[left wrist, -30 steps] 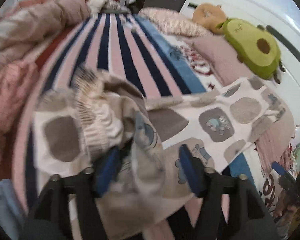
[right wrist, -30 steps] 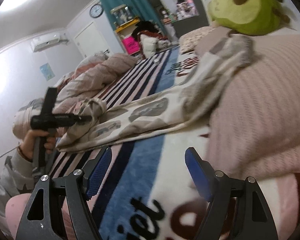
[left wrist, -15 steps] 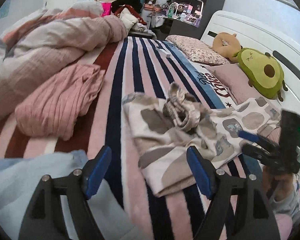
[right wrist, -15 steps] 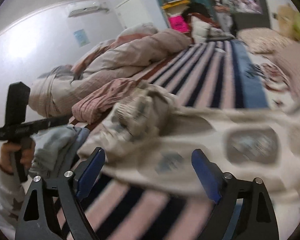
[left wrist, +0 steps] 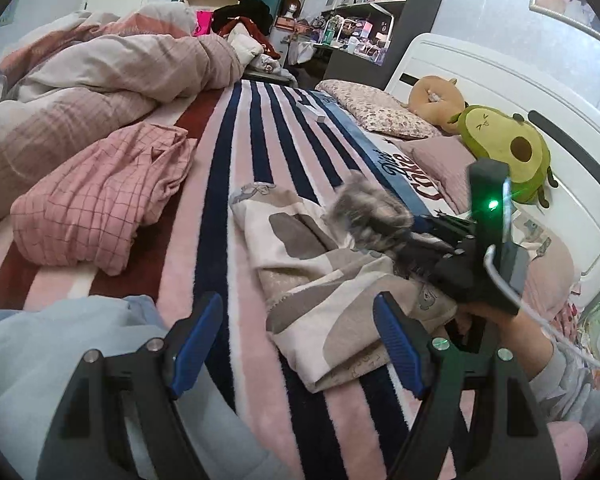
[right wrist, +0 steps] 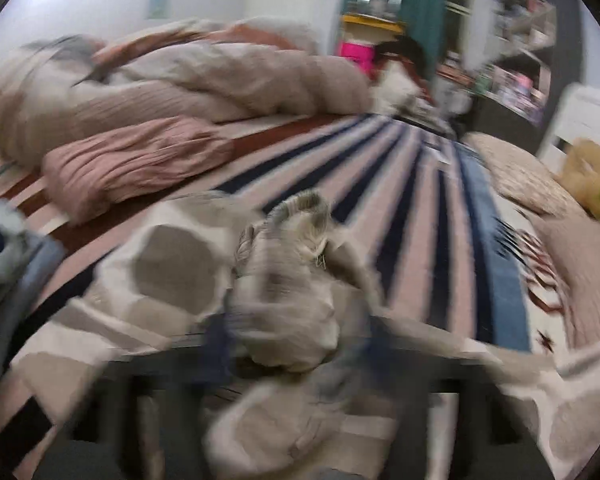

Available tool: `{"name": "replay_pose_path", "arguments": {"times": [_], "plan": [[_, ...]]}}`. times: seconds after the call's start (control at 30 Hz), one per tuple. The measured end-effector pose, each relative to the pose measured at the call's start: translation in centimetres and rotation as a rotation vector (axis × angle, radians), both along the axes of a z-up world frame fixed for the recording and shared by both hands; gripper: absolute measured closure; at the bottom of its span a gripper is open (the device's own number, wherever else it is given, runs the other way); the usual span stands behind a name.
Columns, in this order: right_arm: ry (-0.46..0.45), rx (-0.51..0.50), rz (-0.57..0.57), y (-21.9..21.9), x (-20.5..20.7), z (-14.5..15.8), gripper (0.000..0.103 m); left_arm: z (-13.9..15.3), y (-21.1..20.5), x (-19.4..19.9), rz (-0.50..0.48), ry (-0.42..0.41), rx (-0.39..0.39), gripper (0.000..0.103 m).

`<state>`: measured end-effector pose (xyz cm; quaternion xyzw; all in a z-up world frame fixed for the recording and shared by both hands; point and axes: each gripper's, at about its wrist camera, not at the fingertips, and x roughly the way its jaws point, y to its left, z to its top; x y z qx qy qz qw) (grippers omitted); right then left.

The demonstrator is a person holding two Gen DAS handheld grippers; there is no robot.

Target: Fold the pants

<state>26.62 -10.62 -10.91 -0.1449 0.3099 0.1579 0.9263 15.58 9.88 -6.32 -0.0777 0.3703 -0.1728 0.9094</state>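
Left gripper (left wrist: pixel 296 344), jaws open and empty, has let go of the pants (left wrist: pixel 332 280) and drawn back; they lie bunched on the striped blanket (left wrist: pixel 260 152). Right gripper (right wrist: pixel 292 344) has moved in over the waistband (right wrist: pixel 300 216); its jaws are blurred, state cannot be told. The fold is barely begun. Blanket lettering beyond is partly hidden, unreadable.

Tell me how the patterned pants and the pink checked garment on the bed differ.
The patterned pants are cream with grey-brown patches; the pink checked garment is pink with a dark grid. The pants lie bunched against the right gripper; the pink garment lies untouched, further left. Both rest crumpled on the striped blanket.
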Motion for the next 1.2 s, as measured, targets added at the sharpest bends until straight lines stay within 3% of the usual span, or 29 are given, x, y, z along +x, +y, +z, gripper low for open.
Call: {"name": "replay_pose_path", "arguments": {"times": [0.13, 0.3, 0.37, 0.43, 0.47, 0.57, 0.67, 0.8, 0.87, 0.9, 0.93, 0.97, 1.0, 1.1, 1.2], "plan": [[-0.009, 0.117, -0.101, -5.8, -1.7, 1.4, 0.085, 0.1, -0.5, -0.1, -0.002, -0.007, 0.019, 0.029], [0.070, 0.240, -0.188, -12.5, -4.8, 1.5, 0.084, -0.2, -2.4, 0.3, -0.036, 0.010, 0.025, 0.029], [0.144, 0.279, -0.221, -14.5, -5.4, 0.5, 0.071, -0.5, -3.4, 0.6, -0.054, 0.021, 0.036, 0.029], [0.173, 0.301, -0.242, -15.8, -5.9, 0.0, 0.044, -1.1, -4.6, 1.0, -0.070, 0.034, 0.046, 0.029], [0.157, 0.305, -0.246, -16.4, -6.2, 0.1, 0.041, -1.3, -5.0, 1.3, -0.071, 0.041, 0.053, 0.029], [0.108, 0.314, -0.232, -17.3, -6.3, 1.1, 0.036, -2.2, -6.1, 2.1, -0.076, 0.062, 0.061, 0.029], [0.127, 0.346, -0.192, -17.3, -5.1, 1.9, 0.032, -2.9, -7.1, 3.1, -0.074, 0.076, 0.060, 0.029], [0.087, 0.268, -0.086, -14.7, -3.3, 2.5, 0.032, -3.5, -8.2, 3.6, -0.077, 0.075, 0.098, 0.029], [0.136, 0.236, -0.015, -13.1, -1.7, 2.0, 0.032, -3.8, -8.5, 3.9, -0.077, 0.079, 0.109, 0.029], [0.167, 0.230, 0.002, -12.7, -1.0, 1.6, 0.035, -3.9, -8.5, 3.9, -0.078, 0.082, 0.115, 0.029], [0.219, 0.223, 0.024, -12.1, -0.1, 0.9, 0.062, -4.1, -8.5, 4.0, -0.078, 0.084, 0.122, 0.029], [0.240, 0.217, 0.036, -11.9, 0.2, 0.6, 0.079, -4.3, -8.5, 4.0, -0.078, 0.085, 0.129, 0.029], [0.256, 0.199, 0.046, -11.6, 0.4, 0.2, 0.091, -4.5, -8.5, 3.9, -0.079, 0.087, 0.141, 0.029], [0.198, 0.198, -0.020, -13.1, -0.1, 0.7, 0.097, -5.3, -8.4, 3.6, -0.067, 0.098, 0.191, 0.029], [0.220, 0.287, -0.123, -17.1, -0.9, 0.9, 0.097, -6.3, -8.1, 3.8, -0.062, 0.144, 0.194, 0.029]]}}
